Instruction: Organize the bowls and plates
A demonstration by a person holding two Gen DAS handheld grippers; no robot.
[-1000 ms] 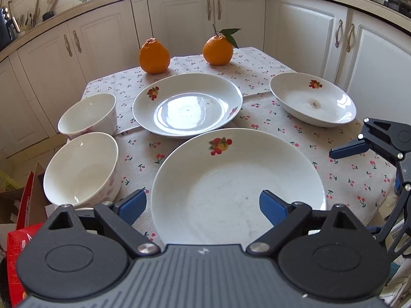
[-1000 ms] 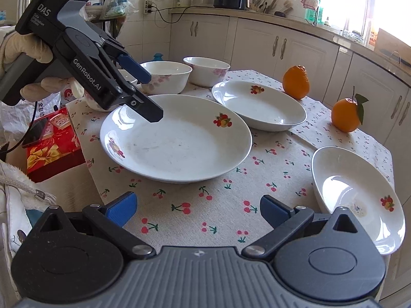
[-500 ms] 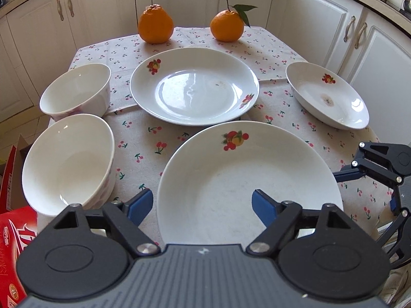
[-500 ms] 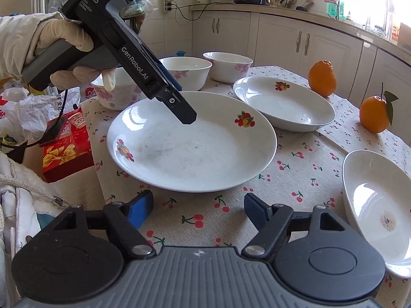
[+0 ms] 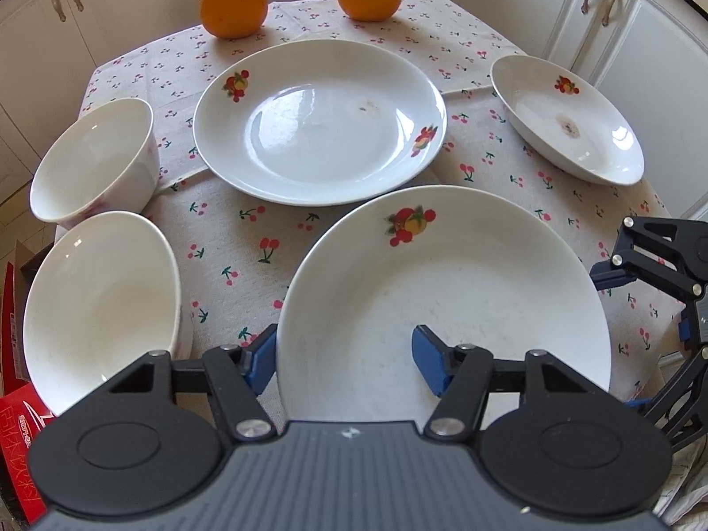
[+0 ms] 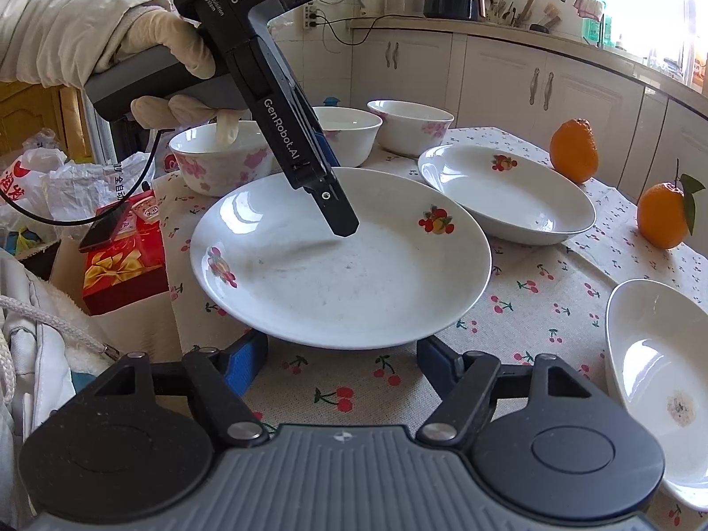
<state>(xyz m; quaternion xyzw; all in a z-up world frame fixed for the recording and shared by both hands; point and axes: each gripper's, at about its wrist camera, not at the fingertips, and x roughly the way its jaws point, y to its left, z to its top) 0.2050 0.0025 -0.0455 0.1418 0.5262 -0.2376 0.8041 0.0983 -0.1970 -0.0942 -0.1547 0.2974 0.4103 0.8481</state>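
Barely started imo: the left gripper [image 5: 343, 358] is closing over the near rim of the big plate [image 5: 442, 301], the right gripper [image 6: 340, 367] closing with only tablecloth between, nothing stacked, plates and bowls spread across the table [image 5: 274, 239].

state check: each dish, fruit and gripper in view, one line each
Large plate: on the cloth, empty, rim between the left gripper's jaws.
Middle plate: flat, empty, small smudge.
Small dish: upright, brown stain inside.
Near bowl: upright, empty.
Far bowl: upright, empty.
Oranges: whole, unpeeled.
Left gripper: closing over the rim.
Right gripper: closing, holding nothing.
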